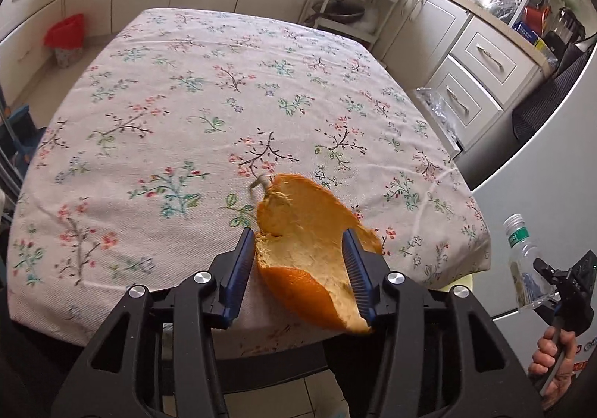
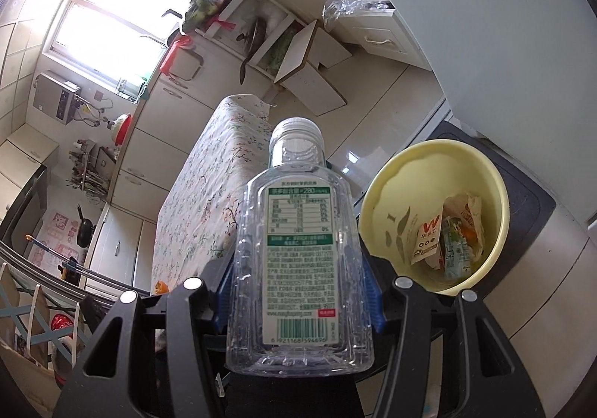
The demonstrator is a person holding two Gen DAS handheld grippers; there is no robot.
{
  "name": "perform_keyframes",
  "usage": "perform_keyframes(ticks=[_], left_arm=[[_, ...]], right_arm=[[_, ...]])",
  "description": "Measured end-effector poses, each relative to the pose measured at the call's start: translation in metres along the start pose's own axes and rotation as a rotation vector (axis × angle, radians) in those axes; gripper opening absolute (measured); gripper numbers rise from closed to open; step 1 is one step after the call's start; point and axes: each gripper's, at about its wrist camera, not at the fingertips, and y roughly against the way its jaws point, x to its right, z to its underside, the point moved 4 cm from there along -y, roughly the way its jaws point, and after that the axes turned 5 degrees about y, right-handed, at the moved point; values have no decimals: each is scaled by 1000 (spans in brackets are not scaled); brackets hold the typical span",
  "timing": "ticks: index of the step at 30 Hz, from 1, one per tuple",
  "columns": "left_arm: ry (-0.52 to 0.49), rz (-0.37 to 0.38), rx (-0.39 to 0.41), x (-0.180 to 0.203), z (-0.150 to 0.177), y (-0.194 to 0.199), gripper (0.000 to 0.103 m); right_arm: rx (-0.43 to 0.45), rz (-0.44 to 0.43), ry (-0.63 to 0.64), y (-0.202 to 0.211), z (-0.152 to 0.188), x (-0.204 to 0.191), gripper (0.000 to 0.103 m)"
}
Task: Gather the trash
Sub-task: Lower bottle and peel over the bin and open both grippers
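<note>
My left gripper (image 1: 298, 242) is shut on a large piece of orange peel (image 1: 306, 250), held above the near edge of the table with the flowered cloth (image 1: 186, 101). My right gripper (image 2: 298, 261) is shut on an empty clear plastic bottle (image 2: 298, 250) with a green-and-white label and a silver cap. The bottle (image 1: 524, 265) and right gripper also show in the left wrist view, off the table's right side. A yellow basin (image 2: 388, 201) holding several wrappers stands to the right of the bottle, on a dark surface.
White cabinets with drawers (image 1: 481, 60) and a cluttered counter run along the far right. A small bin with a red bag (image 1: 67, 41) stands on the floor at far left. A white appliance (image 1: 541, 157) is to the right of the table.
</note>
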Motion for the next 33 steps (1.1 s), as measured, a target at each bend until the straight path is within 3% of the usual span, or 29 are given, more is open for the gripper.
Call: perform_keyframes(ticks=[3, 7, 9, 13, 14, 15, 17, 25, 33], left_arm=[[-5, 2, -16, 6, -1, -8, 36], [0, -35, -4, 5, -3, -5, 38], [0, -33, -11, 3, -1, -1, 43], [-10, -14, -25, 10, 7, -2, 43], [-22, -12, -19, 14, 8, -3, 39], [-31, 2, -28, 18, 10, -5, 23], [-30, 22, -35, 23, 10, -5, 14], [-129, 18, 73, 58, -10, 25, 7], [-279, 60, 160, 126, -23, 49, 7]], right_arm=[[-1, 4, -6, -1, 2, 1, 54], [-6, 1, -13, -2, 3, 2, 54], [-6, 0, -14, -2, 3, 2, 54], [-10, 0, -24, -3, 5, 2, 54], [-11, -2, -26, -3, 5, 2, 54], [-12, -2, -26, -3, 5, 1, 54], [-10, -2, -24, -2, 3, 1, 54], [8, -6, -27, 4, 2, 1, 54], [19, -6, -30, 7, 5, 5, 54]])
